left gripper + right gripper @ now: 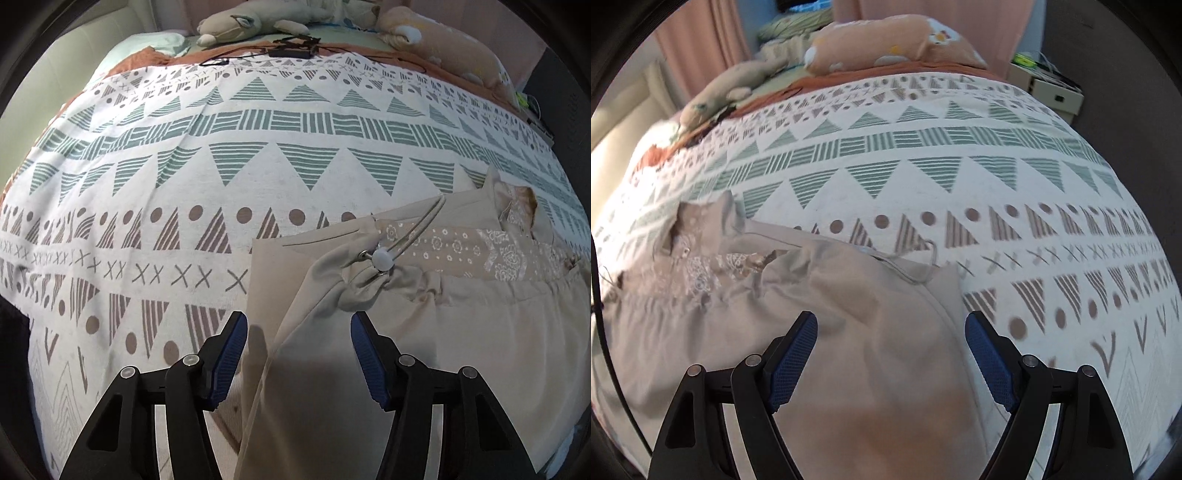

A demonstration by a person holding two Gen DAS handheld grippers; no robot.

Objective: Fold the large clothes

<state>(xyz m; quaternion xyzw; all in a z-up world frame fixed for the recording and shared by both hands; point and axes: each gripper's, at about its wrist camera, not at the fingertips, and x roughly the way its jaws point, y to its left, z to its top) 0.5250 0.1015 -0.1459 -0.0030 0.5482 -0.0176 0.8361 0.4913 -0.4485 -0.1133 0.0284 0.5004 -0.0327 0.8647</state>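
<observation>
A large beige garment [424, 332] with a flowered lining band and a drawstring with a white toggle [382, 259] lies on the patterned bedspread [258, 184], at the near edge. My left gripper [298, 325] is open and empty, hovering over the garment's left edge. In the right wrist view the same garment [849, 350] lies partly folded, with its cord loop near its far edge. My right gripper [891, 325] is open and empty above the garment's right part.
Plush toys [251, 22] and a peach pillow [886, 44] lie at the head of the bed. A black cable and adapter [291, 50] rest on the orange sheet. A white box [1052, 92] stands beside the bed's right side.
</observation>
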